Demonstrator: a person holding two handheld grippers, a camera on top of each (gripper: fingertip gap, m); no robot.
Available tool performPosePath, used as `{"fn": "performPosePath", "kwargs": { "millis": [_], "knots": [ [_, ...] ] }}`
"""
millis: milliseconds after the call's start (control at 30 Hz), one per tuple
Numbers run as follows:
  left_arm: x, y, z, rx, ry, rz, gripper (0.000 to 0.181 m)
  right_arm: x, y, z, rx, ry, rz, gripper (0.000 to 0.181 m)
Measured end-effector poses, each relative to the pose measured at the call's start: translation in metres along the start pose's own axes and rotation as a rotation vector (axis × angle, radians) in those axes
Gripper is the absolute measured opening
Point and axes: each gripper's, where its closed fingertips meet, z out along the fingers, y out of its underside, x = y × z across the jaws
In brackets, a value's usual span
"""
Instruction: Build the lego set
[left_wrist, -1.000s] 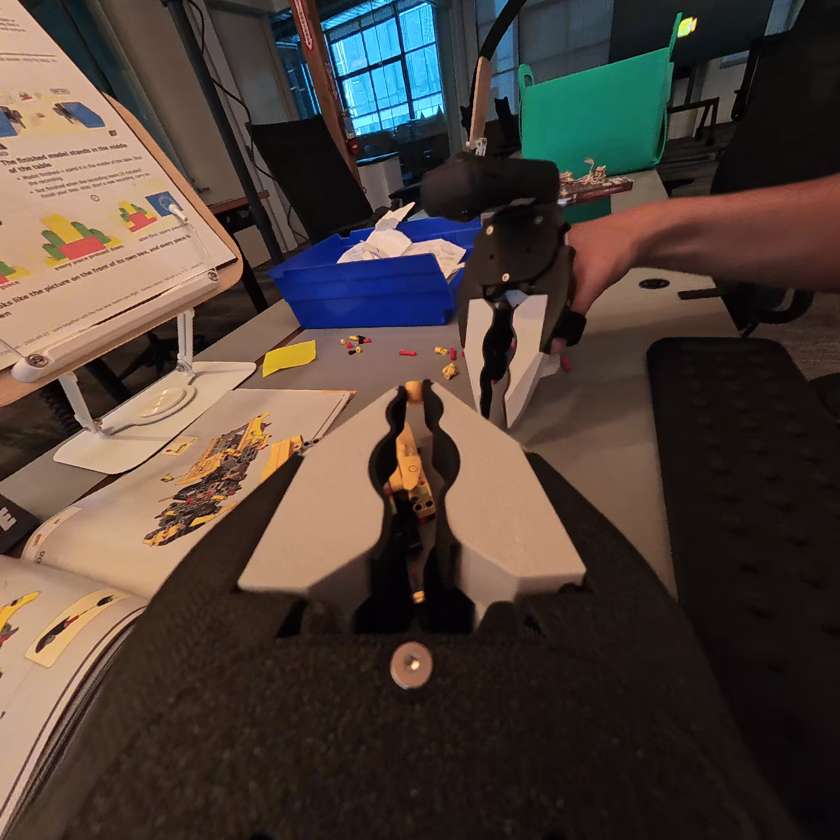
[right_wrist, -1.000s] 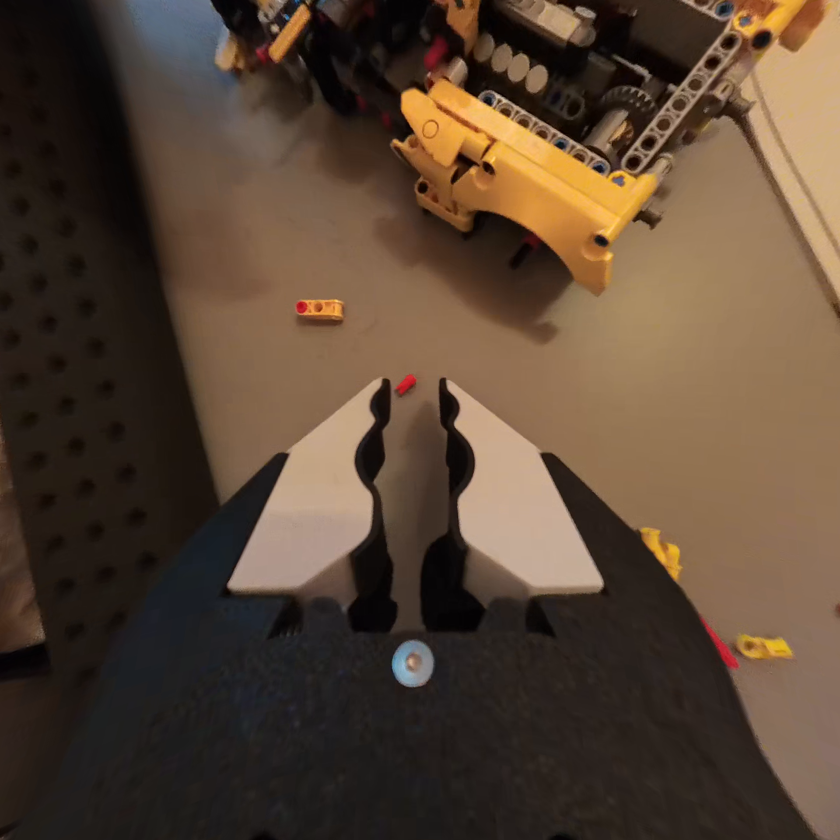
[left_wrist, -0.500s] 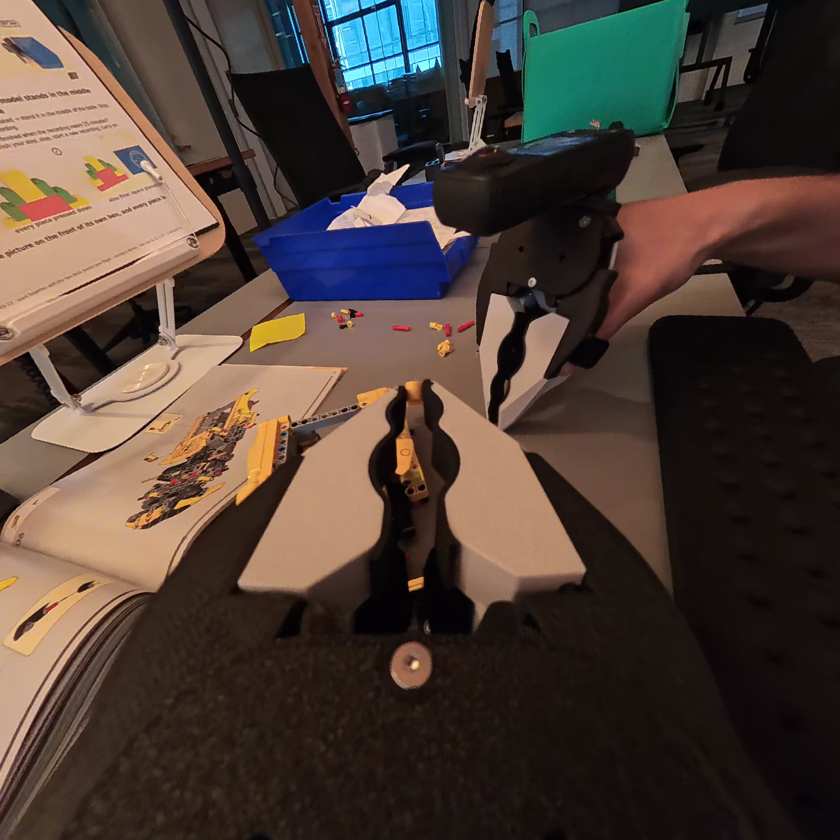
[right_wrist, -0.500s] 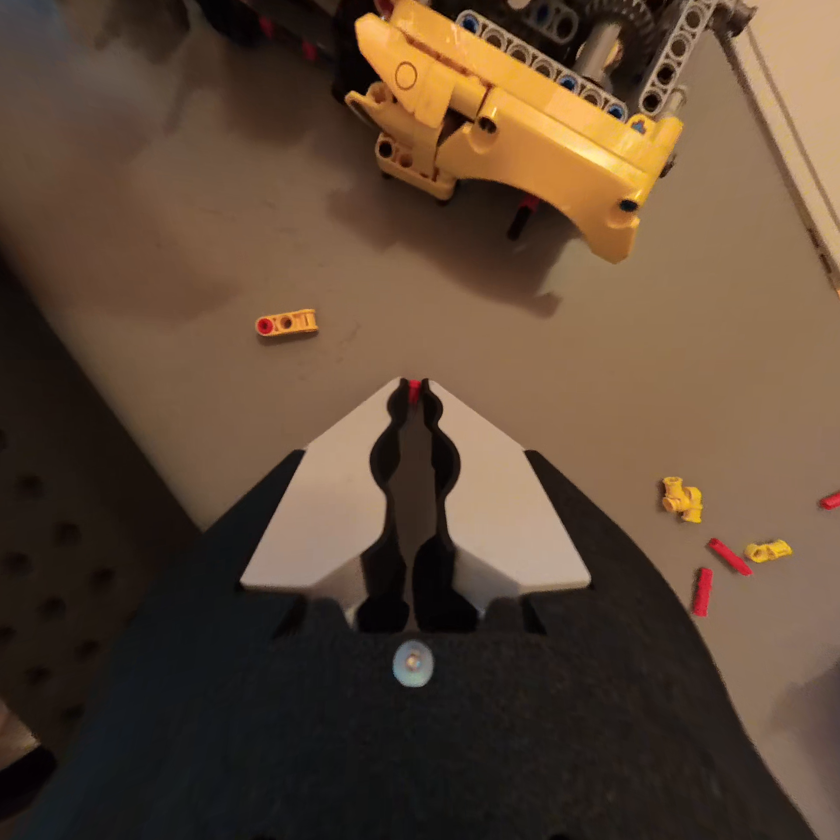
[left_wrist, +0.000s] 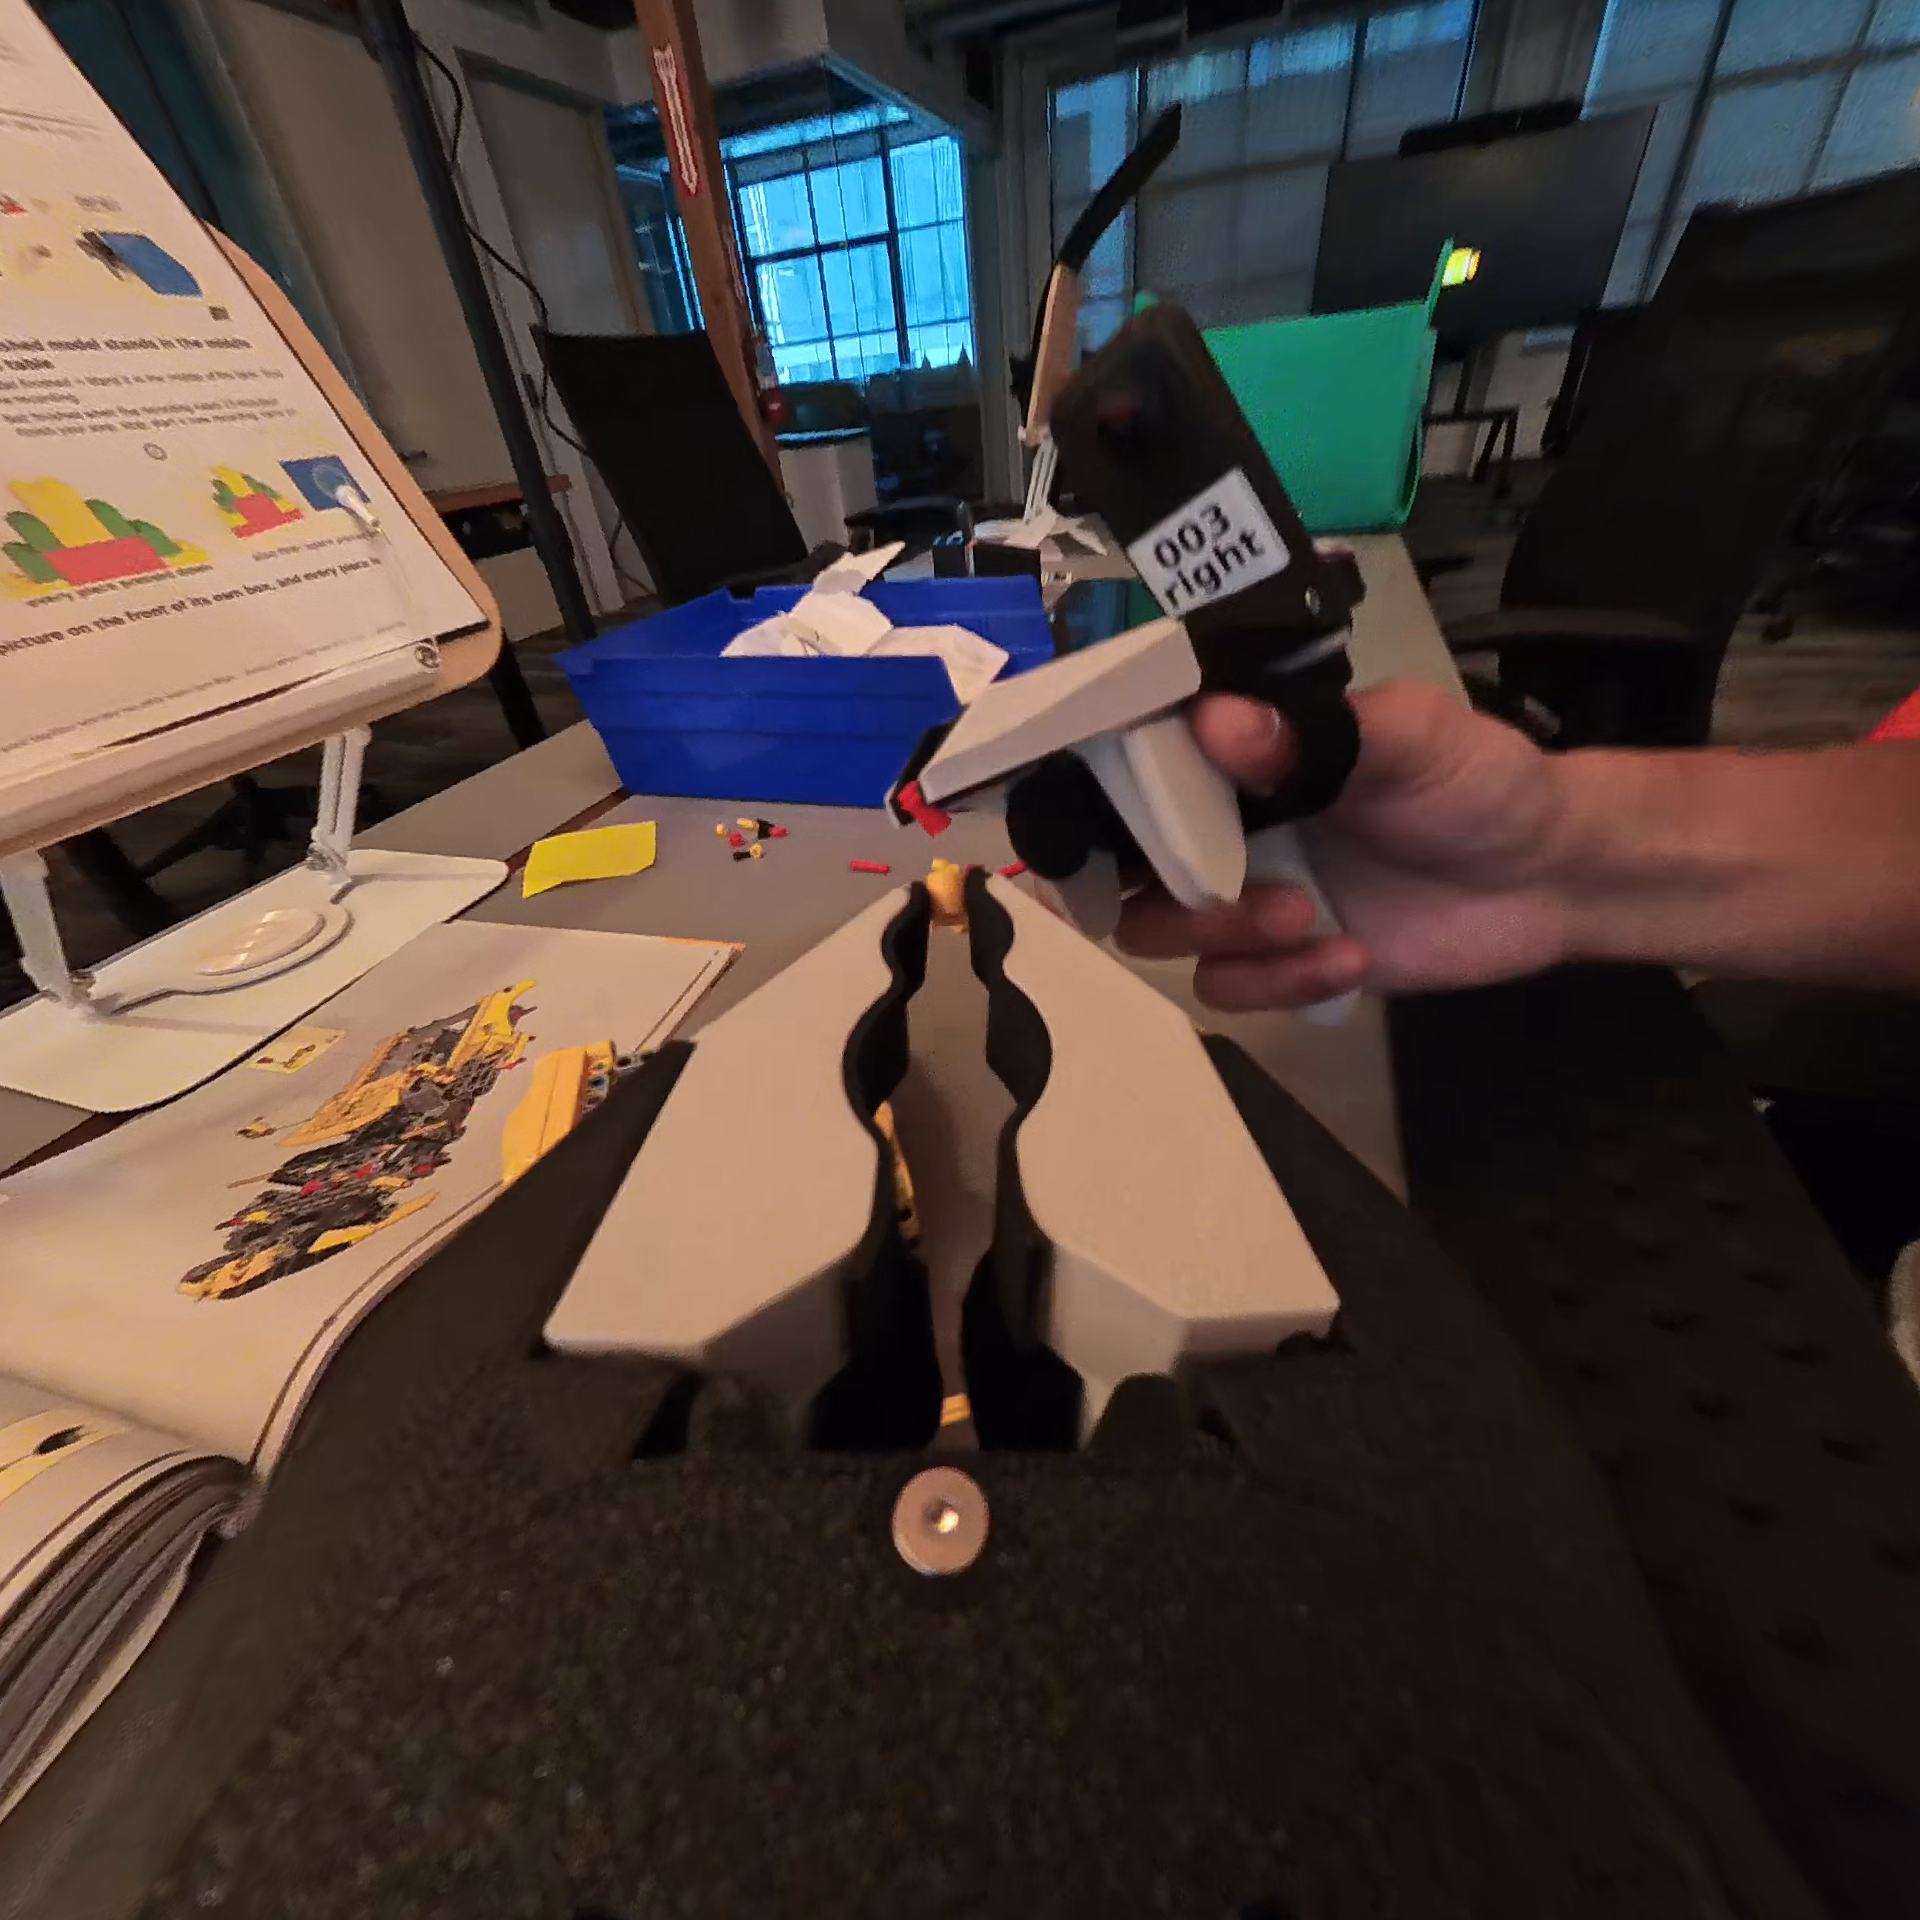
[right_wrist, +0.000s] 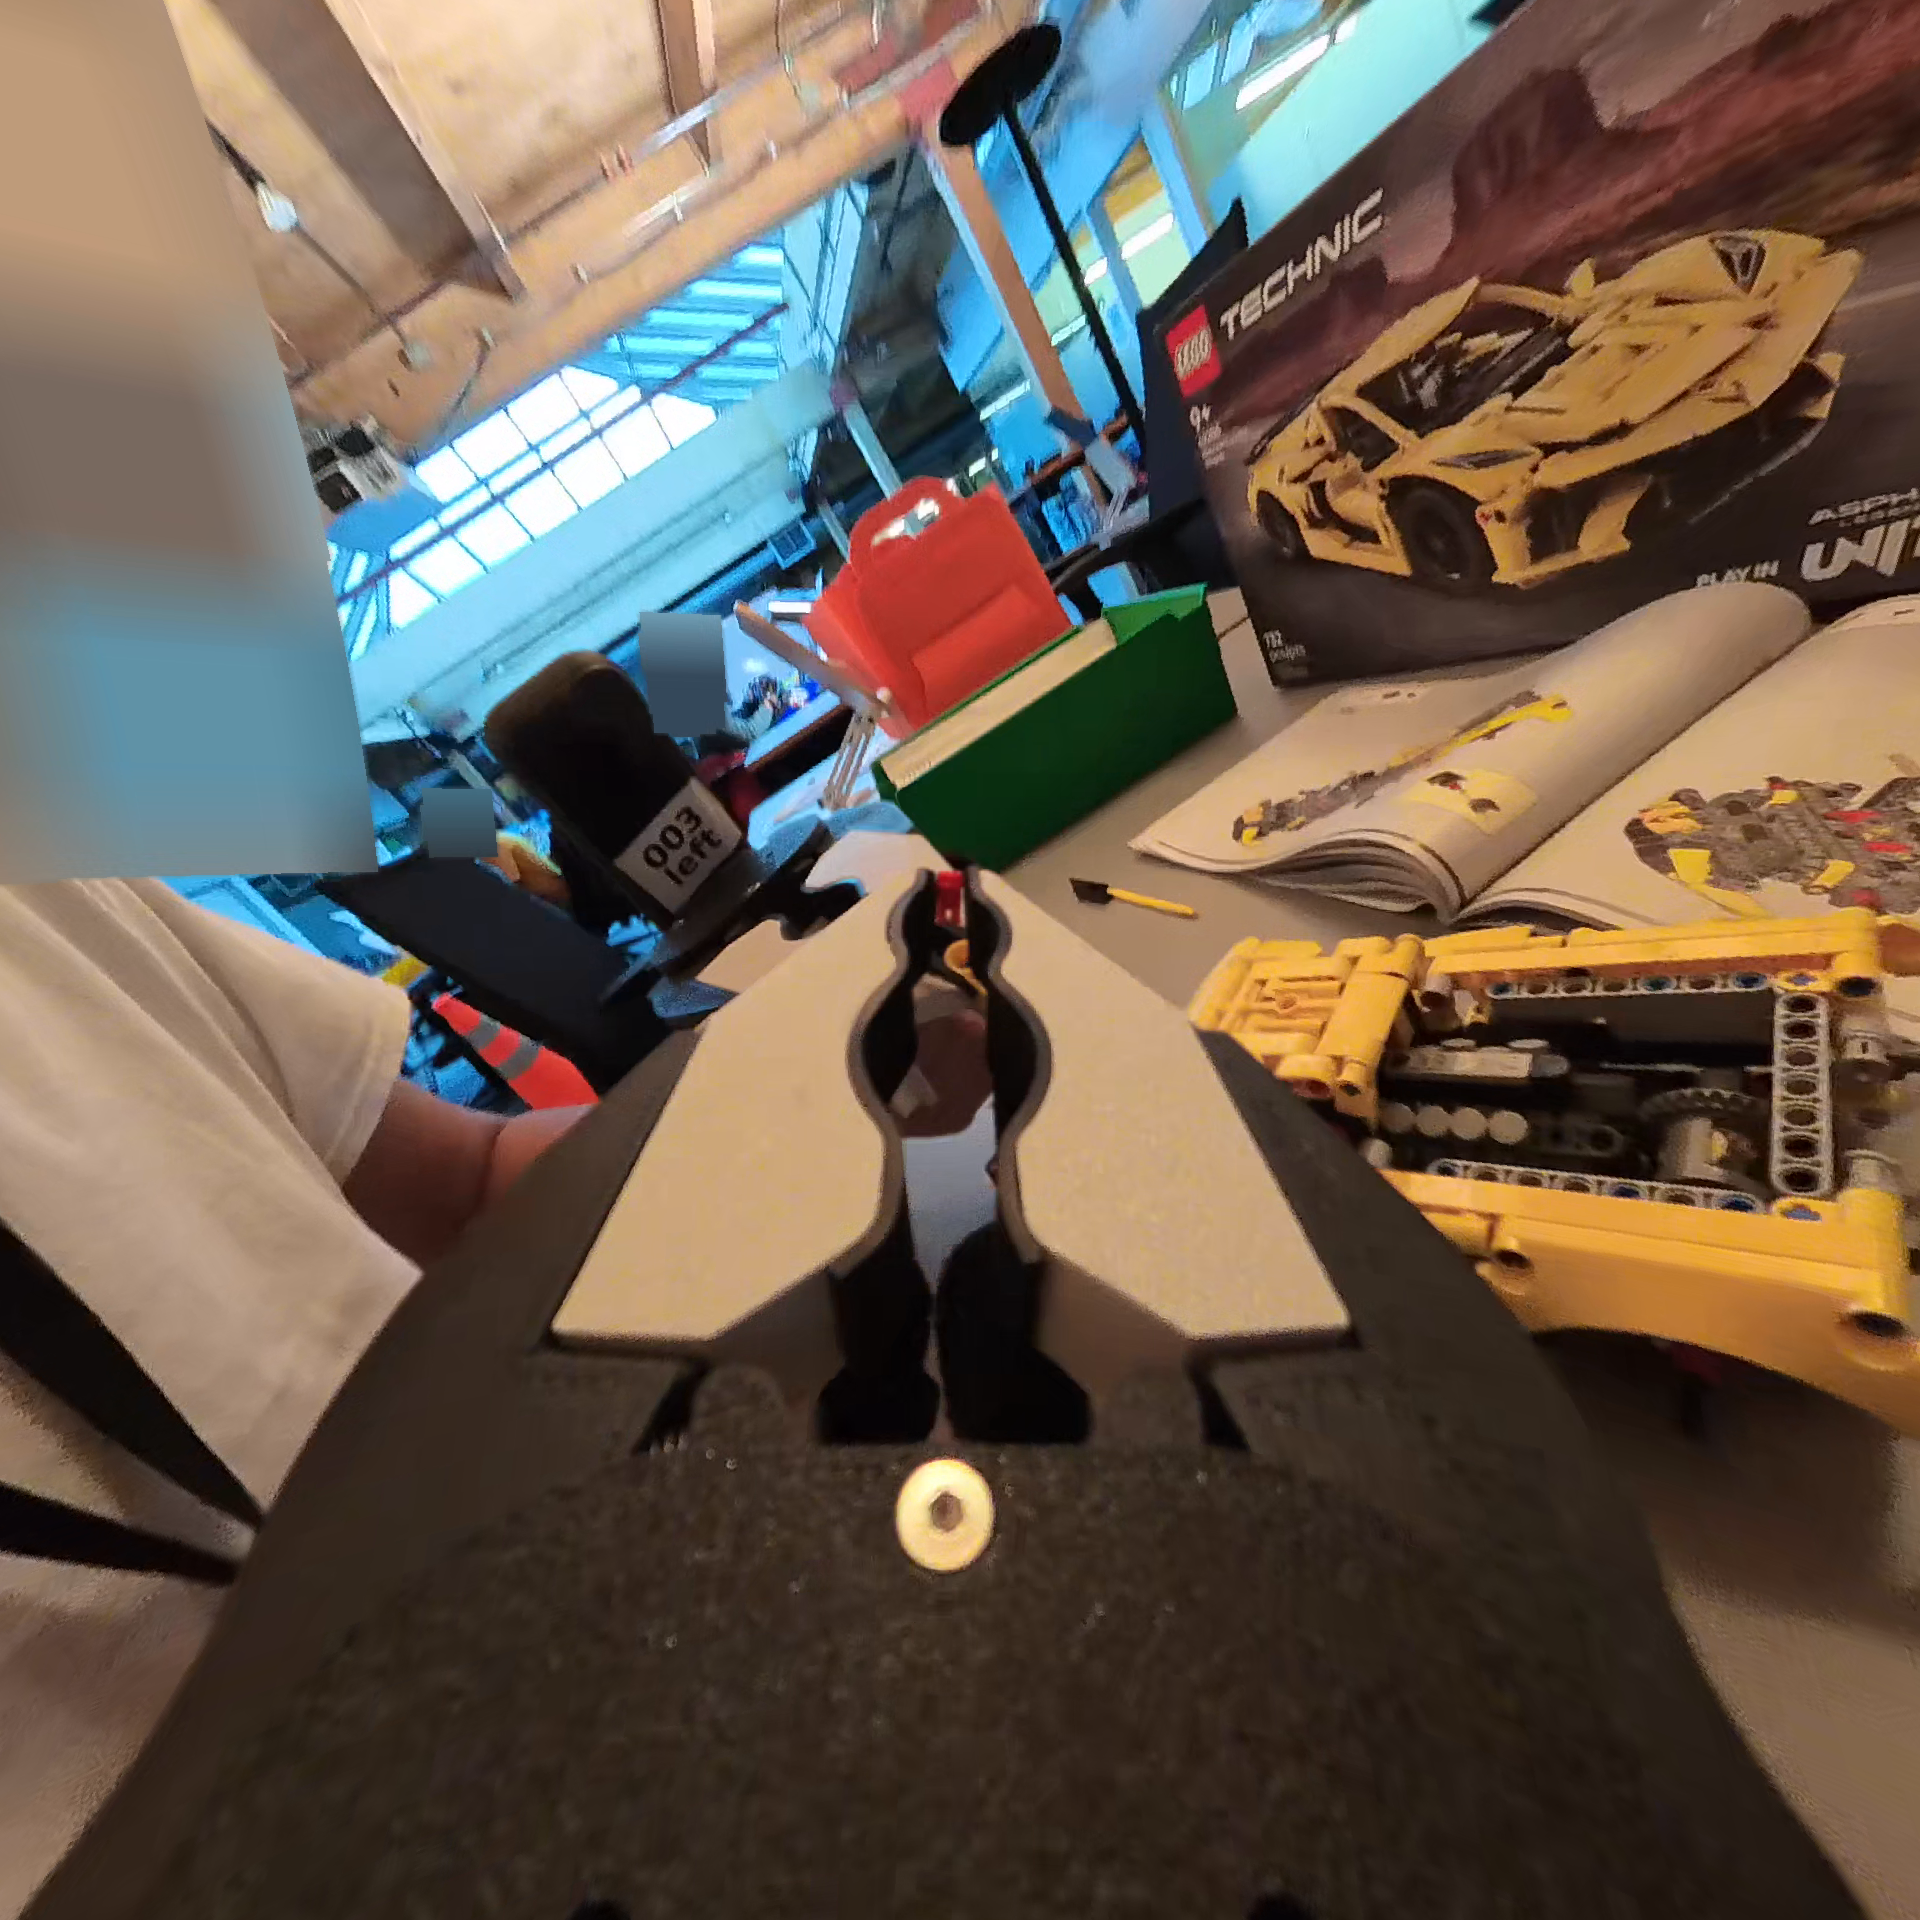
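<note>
My left gripper (left_wrist: 948, 891) is shut on a small yellow lego piece (left_wrist: 943, 904) pinched at its tips, held above the grey table (left_wrist: 1288, 1081). My right gripper (right_wrist: 948, 902) is shut on a small red pin (right_wrist: 948, 896). In the left wrist view the right gripper (left_wrist: 914, 808) is held by a hand, its tips with the red pin (left_wrist: 920, 812) just above and close to my left tips. The part-built yellow car model (right_wrist: 1558, 1091) lies on the table to the right of the right gripper. The left gripper's black body (right_wrist: 665, 831) faces the right one.
An open instruction book (left_wrist: 364, 1122) lies at the left, also in the right wrist view (right_wrist: 1507, 790). The set's box (right_wrist: 1507, 364) and a green bin (right_wrist: 1060, 748) stand behind. A blue bin (left_wrist: 800, 696), loose small pieces (left_wrist: 748, 836), a document stand (left_wrist: 187, 468) and a black mat (left_wrist: 1662, 1351) surround the workspace.
My right gripper closed on the red pin on the table, lifted it and swung up toward my left gripper. The left gripper kept hold of the yellow piece.
</note>
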Motion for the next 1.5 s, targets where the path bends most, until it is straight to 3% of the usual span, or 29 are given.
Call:
{"fn": "performPosePath", "kwargs": {
  "millis": [400, 700, 933, 1133, 1167, 1267, 1333, 1500],
  "knots": [
    [-0.007, -0.010, -0.007, 0.052, 0.004, -0.087, 0.007, -0.001, 0.001, 0.004, 0.020, 0.040, -0.044, 0.004],
    [-0.005, -0.010, -0.007, 0.050, 0.003, -0.043, 0.007, -0.002, 0.001, 0.001, -0.020, 0.042, -0.073, 0.004],
    [0.002, 0.008, 0.002, -0.064, -0.076, 0.278, 0.007, 0.002, 0.009, -0.011, -0.363, 0.140, -0.348, 0.004],
    [0.002, 0.017, 0.005, -0.111, -0.078, 0.313, 0.007, 0.016, 0.013, -0.025, -0.433, 0.215, -0.400, 0.004],
    [0.000, 0.020, 0.005, -0.125, -0.085, 0.316, 0.007, 0.024, 0.015, -0.034, -0.482, 0.235, -0.392, 0.004],
    [-0.002, 0.020, 0.004, -0.128, -0.090, 0.294, 0.007, 0.072, 0.053, -0.091, -0.869, 0.404, -0.498, 0.004],
    [-0.001, 0.019, 0.004, -0.122, -0.086, 0.287, 0.007, 0.085, 0.077, -0.129, -1.078, 0.446, -0.494, 0.004],
    [0.001, 0.022, 0.006, -0.132, -0.082, 0.298, 0.007, 0.085, 0.101, -0.166, -1.248, 0.462, -0.474, 0.004]
  ]
}}
